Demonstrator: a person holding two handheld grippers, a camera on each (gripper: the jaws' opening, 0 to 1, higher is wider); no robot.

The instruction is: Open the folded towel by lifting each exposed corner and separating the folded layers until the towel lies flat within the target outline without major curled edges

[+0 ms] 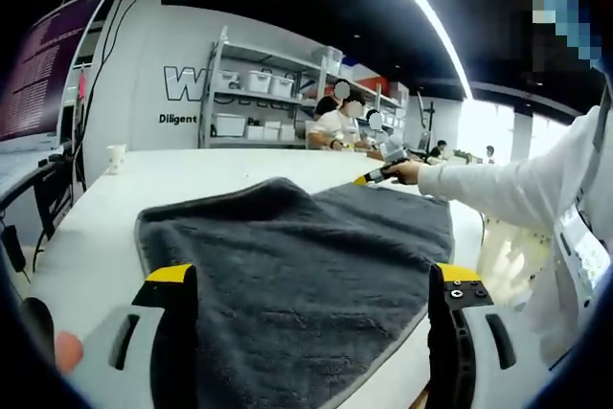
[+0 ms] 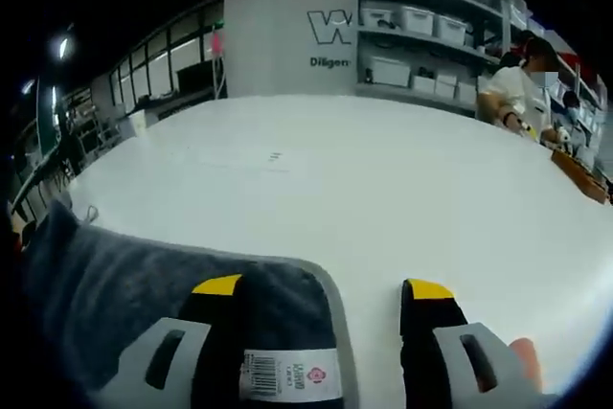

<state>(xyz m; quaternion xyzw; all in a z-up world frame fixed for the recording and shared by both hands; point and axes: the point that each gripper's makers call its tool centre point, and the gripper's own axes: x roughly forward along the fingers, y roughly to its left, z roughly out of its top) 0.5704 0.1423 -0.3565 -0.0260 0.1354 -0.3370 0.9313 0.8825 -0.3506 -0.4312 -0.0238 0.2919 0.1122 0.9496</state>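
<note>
While both grippers stand spread, grey towel (image 1: 297,284) lies between left gripper (image 1: 311,284) jaws; corner at right gripper (image 2: 326,299).

1. The grey wall (image 1: 153,64) behind the shelves carries large white-outlined letters, readable as "W" before the shelving cuts them off.
2. Beneath them on that wall stands the smaller word "Diligent" in the left gripper view.
3. A white label (image 2: 290,374) on the towel (image 2: 115,284) bears a barcode and a red mark; its print is too small to read.
</note>
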